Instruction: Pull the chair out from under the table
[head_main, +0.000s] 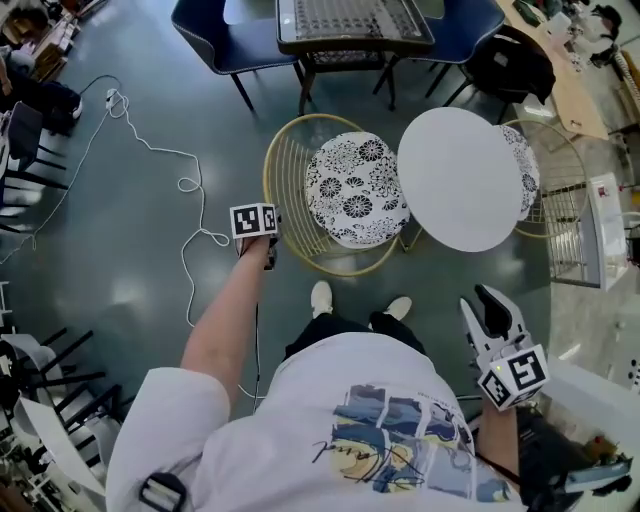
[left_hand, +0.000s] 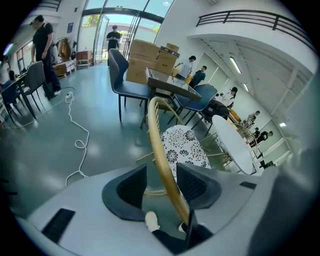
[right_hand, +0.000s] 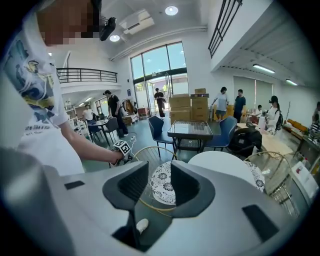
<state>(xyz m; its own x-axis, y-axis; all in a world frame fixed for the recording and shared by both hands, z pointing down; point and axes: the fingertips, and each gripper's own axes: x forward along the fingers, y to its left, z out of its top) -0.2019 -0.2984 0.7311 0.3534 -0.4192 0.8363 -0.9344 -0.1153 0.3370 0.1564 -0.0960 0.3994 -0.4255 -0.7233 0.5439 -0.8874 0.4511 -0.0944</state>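
Observation:
A gold wire chair (head_main: 272, 180) with a black-and-white floral cushion (head_main: 355, 190) stands just left of the round white table (head_main: 460, 180), its seat edge meeting the tabletop. My left gripper (head_main: 272, 245) is at the chair's near-left rim. In the left gripper view the gold rim (left_hand: 159, 145) runs between the jaws of the left gripper (left_hand: 162, 182), which stand wide, with the pads off it. My right gripper (head_main: 490, 300) is held low at the right, away from the chair, and the right gripper (right_hand: 160, 180) is open and holds nothing.
A second gold wire chair (head_main: 555, 180) sits at the table's far right. Beyond are blue chairs and a dark glass-top table (head_main: 355, 25). A white cable (head_main: 185, 185) snakes over the floor at left. My shoes (head_main: 320, 298) stand just before the chair.

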